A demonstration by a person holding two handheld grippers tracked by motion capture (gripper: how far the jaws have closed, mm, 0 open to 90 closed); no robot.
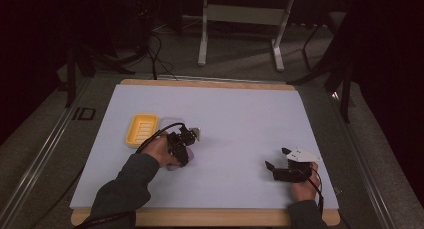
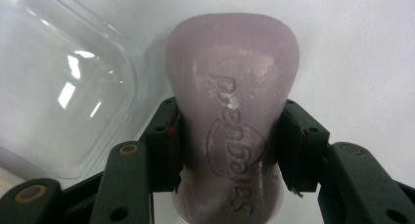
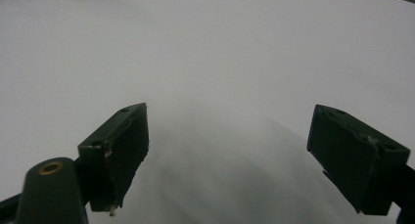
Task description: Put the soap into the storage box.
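Two tongs are mine at this bench (image 1: 235, 119), and just one has anything in it. My left tongs (image 2: 227, 150) are clamped on a pale lilac bar of soap (image 2: 230, 87): in the left gripper view the two black pads press against its narrow waist, one on each side, and the broader rounded end juts out beyond them. Raised lettering runs along the top face of the soap, with whitish scuffs across it. Whether the bar rests on the white sheet under it or is just off it, I cannot tell.

Just beside the soap in that view lies a clear plastic lid (image 2: 63, 87), rounded at its corners and catching a few glints of light; its edge comes close to the bar, though I cannot say whether they touch.

From the high view my left tongs (image 1: 182, 139) sit left of the bench's middle, and a yellow soap dish (image 1: 141, 129) stands near them, further to the left, ribbed inside.

My right tongs (image 1: 277, 159) are well apart from all that, near the front right of the sheet. Their jaws stand wide in the right gripper view (image 3: 227, 155), with plain white sheet between them and nothing gripped.
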